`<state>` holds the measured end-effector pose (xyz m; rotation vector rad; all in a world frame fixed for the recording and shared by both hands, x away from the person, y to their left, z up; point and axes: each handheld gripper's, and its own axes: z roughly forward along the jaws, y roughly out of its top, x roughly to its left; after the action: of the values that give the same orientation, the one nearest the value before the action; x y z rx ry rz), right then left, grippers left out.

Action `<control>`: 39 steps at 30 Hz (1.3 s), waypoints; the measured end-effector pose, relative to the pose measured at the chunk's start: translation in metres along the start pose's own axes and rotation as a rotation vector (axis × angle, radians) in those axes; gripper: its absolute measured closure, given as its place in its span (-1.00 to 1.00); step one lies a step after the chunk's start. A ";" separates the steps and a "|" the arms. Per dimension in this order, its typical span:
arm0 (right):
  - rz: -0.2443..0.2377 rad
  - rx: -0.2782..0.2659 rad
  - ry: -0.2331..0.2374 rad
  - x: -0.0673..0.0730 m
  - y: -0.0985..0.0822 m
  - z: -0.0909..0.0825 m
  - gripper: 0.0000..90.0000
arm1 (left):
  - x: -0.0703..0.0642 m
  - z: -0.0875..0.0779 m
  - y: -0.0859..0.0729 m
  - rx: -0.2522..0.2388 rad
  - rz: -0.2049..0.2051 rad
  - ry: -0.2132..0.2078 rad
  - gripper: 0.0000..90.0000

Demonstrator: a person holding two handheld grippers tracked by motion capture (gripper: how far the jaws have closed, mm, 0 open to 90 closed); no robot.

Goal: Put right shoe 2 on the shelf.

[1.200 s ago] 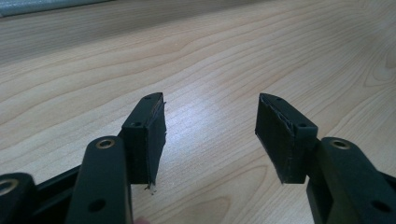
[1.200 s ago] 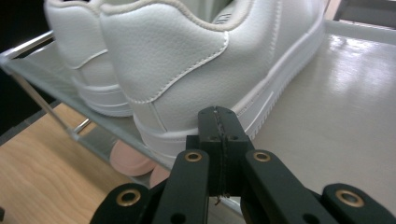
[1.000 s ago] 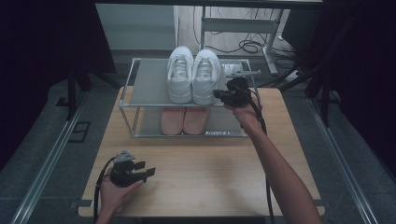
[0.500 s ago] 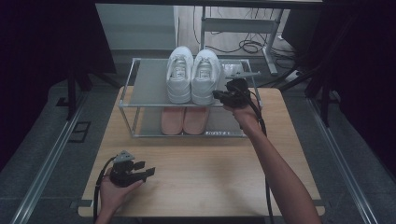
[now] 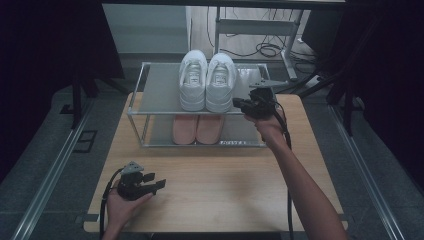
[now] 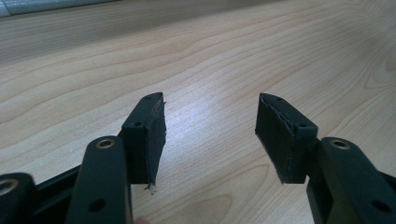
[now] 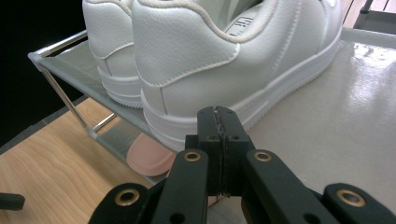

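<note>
The right claw (image 5: pixel 241 103) is held out at the end of a long, nearly straight forearm, its two black jaws pressed together with nothing between them, pointing leftward in the high view. The left claw (image 5: pixel 156 185) lies low at the near edge of the surface (image 5: pixel 225 170), cupped in the left hand (image 5: pixel 120 205), jaws spread wide apart and empty.

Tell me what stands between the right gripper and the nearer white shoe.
Nothing visible. The right gripper, jaws shut and empty, sits just beside the white shoe at its heel end, above the top shelf.
</note>
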<state>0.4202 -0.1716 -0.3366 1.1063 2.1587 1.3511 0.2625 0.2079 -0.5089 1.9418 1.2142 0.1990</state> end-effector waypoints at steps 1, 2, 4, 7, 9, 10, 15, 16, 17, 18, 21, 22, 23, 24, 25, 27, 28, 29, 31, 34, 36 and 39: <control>-0.002 -0.002 -0.001 -0.001 -0.001 -0.002 0.96 | 0.000 0.000 0.000 -0.003 -0.001 0.001 -0.04; -0.002 -0.005 -0.001 -0.002 -0.003 -0.004 0.95 | -0.001 -0.001 0.000 -0.003 0.003 0.002 -0.04; -0.003 -0.018 0.001 -0.003 -0.007 -0.007 0.93 | -0.002 -0.001 -0.001 -0.005 -0.005 0.004 -0.04; -0.007 -0.033 0.010 -0.006 -0.014 -0.015 0.93 | -0.003 -0.001 0.000 -0.005 -0.005 0.006 -0.04; -0.012 -0.041 0.018 -0.007 -0.019 -0.020 0.92 | -0.003 -0.001 0.000 -0.004 -0.005 0.006 -0.04; -0.013 -0.047 0.022 -0.008 -0.021 -0.024 0.91 | -0.003 -0.001 0.000 -0.004 -0.006 0.006 -0.04; -0.023 -0.067 0.030 -0.011 -0.035 -0.039 0.86 | -0.004 -0.002 -0.001 -0.005 0.007 0.008 -0.04; -0.025 -0.069 0.030 -0.011 -0.038 -0.041 0.85 | -0.004 -0.002 -0.001 -0.005 0.005 0.005 -0.04; -0.032 -0.068 0.029 -0.011 -0.043 -0.045 0.82 | -0.004 -0.002 -0.001 -0.005 0.002 0.004 -0.04; -0.034 -0.070 0.031 -0.011 -0.046 -0.047 0.79 | -0.005 -0.002 -0.001 -0.006 0.004 0.003 -0.04; -0.040 -0.067 0.030 -0.012 -0.059 -0.055 0.68 | -0.006 -0.002 -0.002 -0.004 0.004 0.001 -0.04; -0.039 -0.066 0.035 -0.013 -0.063 -0.057 0.63 | -0.006 -0.002 -0.002 -0.004 0.003 0.001 -0.04; -0.040 -0.064 0.036 -0.014 -0.068 -0.059 0.57 | -0.006 -0.003 -0.002 -0.006 0.004 0.001 -0.04; -0.041 -0.064 0.036 -0.014 -0.072 -0.061 0.51 | -0.006 -0.003 -0.002 -0.007 0.005 0.002 -0.04; -0.043 -0.063 0.036 -0.015 -0.077 -0.063 0.45 | -0.006 -0.003 -0.002 -0.008 0.004 0.002 -0.04; -0.042 -0.063 0.038 -0.015 -0.087 -0.066 0.38 | -0.006 -0.003 -0.001 -0.008 0.008 0.003 -0.04; -0.040 -0.062 0.043 -0.015 -0.093 -0.068 0.34 | -0.006 -0.003 -0.002 -0.008 0.007 0.001 -0.04; -0.039 -0.059 0.043 -0.015 -0.097 -0.069 0.31 | -0.006 -0.002 -0.002 -0.005 0.009 0.002 -0.04; -0.041 -0.053 0.039 -0.015 -0.109 -0.072 0.27 | -0.006 -0.002 -0.002 0.000 0.011 0.004 -0.04; -0.037 -0.052 0.038 -0.015 -0.126 -0.076 0.23 | -0.006 -0.002 -0.002 0.000 0.012 0.005 -0.05; -0.032 -0.051 0.044 -0.016 -0.138 -0.080 0.22 | -0.006 -0.002 -0.002 -0.004 0.004 0.007 -0.05; -0.020 -0.043 0.045 -0.017 -0.155 -0.083 0.20 | -0.005 -0.002 -0.002 -0.005 0.001 0.010 -0.05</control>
<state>0.3111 -0.2701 -0.4348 1.0456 2.1553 1.4201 0.2575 0.2049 -0.5072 1.9397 1.2176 0.2120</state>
